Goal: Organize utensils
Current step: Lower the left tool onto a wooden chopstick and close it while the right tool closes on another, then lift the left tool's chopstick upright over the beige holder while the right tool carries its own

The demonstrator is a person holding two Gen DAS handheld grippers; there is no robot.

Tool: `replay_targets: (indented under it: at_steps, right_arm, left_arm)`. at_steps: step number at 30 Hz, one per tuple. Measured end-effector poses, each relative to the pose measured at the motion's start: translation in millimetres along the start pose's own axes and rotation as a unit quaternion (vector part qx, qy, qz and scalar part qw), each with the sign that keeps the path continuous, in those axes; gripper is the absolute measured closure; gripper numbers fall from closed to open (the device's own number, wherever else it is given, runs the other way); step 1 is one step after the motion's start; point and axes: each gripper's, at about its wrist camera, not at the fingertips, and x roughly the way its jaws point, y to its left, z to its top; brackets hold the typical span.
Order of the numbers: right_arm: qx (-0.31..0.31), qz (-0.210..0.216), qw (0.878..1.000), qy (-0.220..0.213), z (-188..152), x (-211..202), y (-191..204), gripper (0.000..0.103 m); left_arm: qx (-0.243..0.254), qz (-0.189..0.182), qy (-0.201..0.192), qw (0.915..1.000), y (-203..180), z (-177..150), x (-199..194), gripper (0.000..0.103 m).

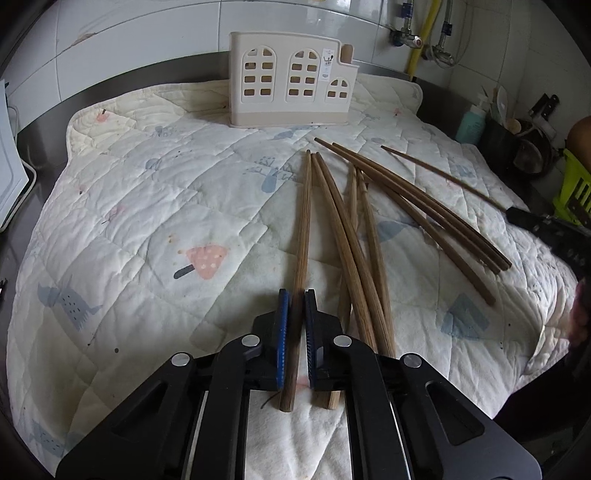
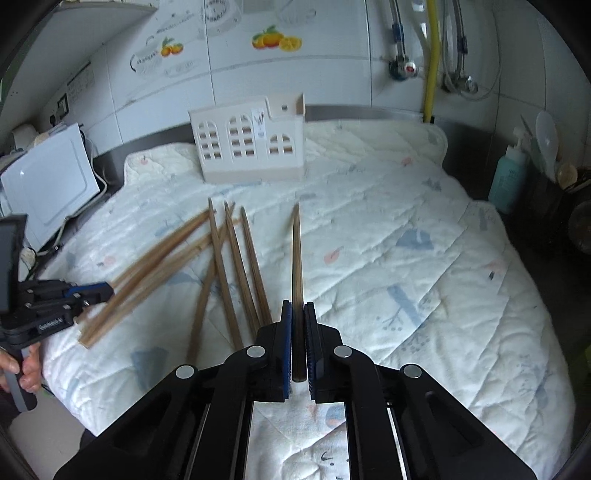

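Nearest to us, our left gripper is clamped narrow on one chopstick, gripped close to its thick end so the long taper points ahead at the utensil holder; we judge that grip is meant to let the tip drop straight into a slot. Our right gripper is likewise pinched tight on a darker chopstick, also aimed toward the holder.

Short of the holder, the loose chopsticks lie fanned on the quilted mat, some crossing each other, all well apart from the holder. They seem still to need sorting.

The holder stands at the far edge of the mat, against the tiled wall.

The left wrist view shows the holder's front windows and a wooden piece standing at its right end; the right wrist view shows its open side compartment from above, plus our left gripper off to the holder's left with blurred chopsticks beside it.
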Motion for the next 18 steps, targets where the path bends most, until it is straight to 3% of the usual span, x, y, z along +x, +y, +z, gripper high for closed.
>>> replay_targets:
  at_steps: [11,18]
  right_arm:
    - [0.0,-0.002,1.0,-0.027,7.5,-32.1,11.3,0.096]
    - [-0.018,-0.003,0.999,-0.04,16.5,-47.6,17.9,0.096]
  left_arm:
    - [-0.027,-0.017,-0.005,0.9995,6.4,-13.6,-8.0,0.094]
    - [-0.032,-0.019,-0.034,0.9987,5.4,-8.0,-25.3,0.097]
